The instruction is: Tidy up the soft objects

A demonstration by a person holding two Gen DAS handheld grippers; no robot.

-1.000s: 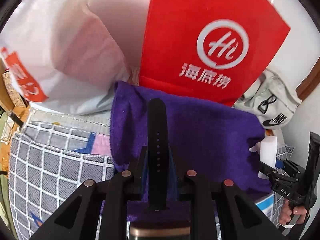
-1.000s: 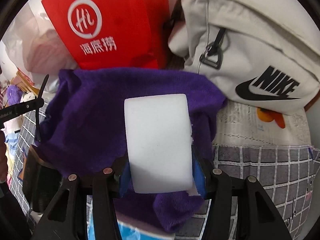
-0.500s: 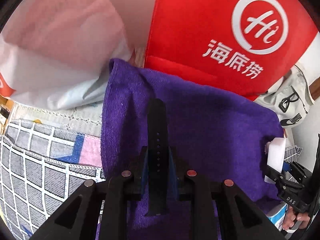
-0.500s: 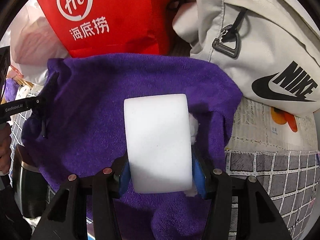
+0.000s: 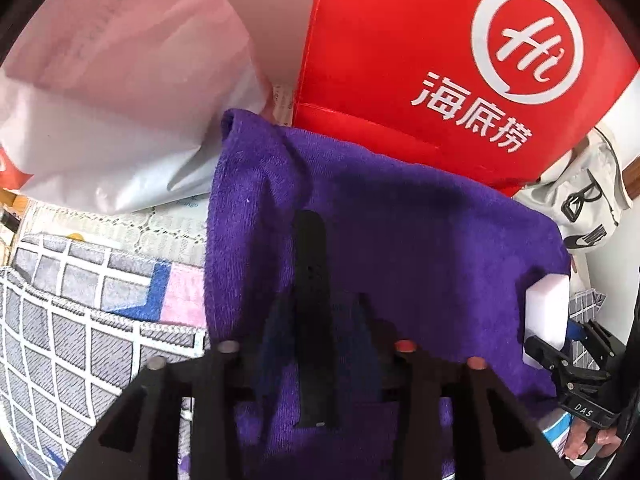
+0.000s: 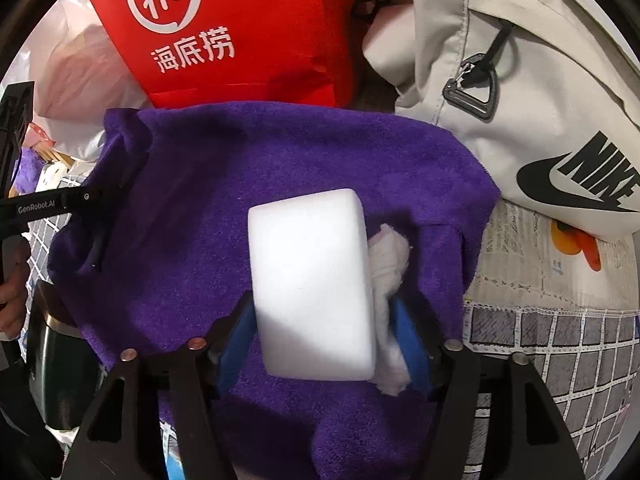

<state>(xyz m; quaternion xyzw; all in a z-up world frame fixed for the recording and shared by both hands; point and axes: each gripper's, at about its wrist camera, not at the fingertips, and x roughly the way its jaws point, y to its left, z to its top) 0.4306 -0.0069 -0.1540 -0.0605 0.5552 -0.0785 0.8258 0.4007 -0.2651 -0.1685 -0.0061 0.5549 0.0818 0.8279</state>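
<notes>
A purple towel (image 5: 420, 240) lies spread over the table. On it rests a black strap (image 5: 310, 256), between the fingers of my left gripper (image 5: 320, 312). Those jaws are opening and the pads stand clear of the strap. In the right wrist view a white sponge block (image 6: 312, 288) sits on the towel (image 6: 200, 200) between the blue pads of my right gripper (image 6: 322, 312). These jaws are opening too and no pad presses on the block. A small white cloth wad (image 6: 390, 264) lies against the block's right side.
A red paper bag (image 5: 440, 60) stands behind the towel, with a white plastic bag (image 5: 100, 100) to its left. A beige Nike bag (image 6: 540, 100) lies at the right. Grey checked cloth (image 5: 60, 320) covers the table. A dark metal cup (image 6: 60, 368) stands at the towel's left.
Both grippers came down closer to the towel. Both pairs of jaws have spread, letting go of the strap and the sponge. The sponge now leans and the white wad shows beside it.
</notes>
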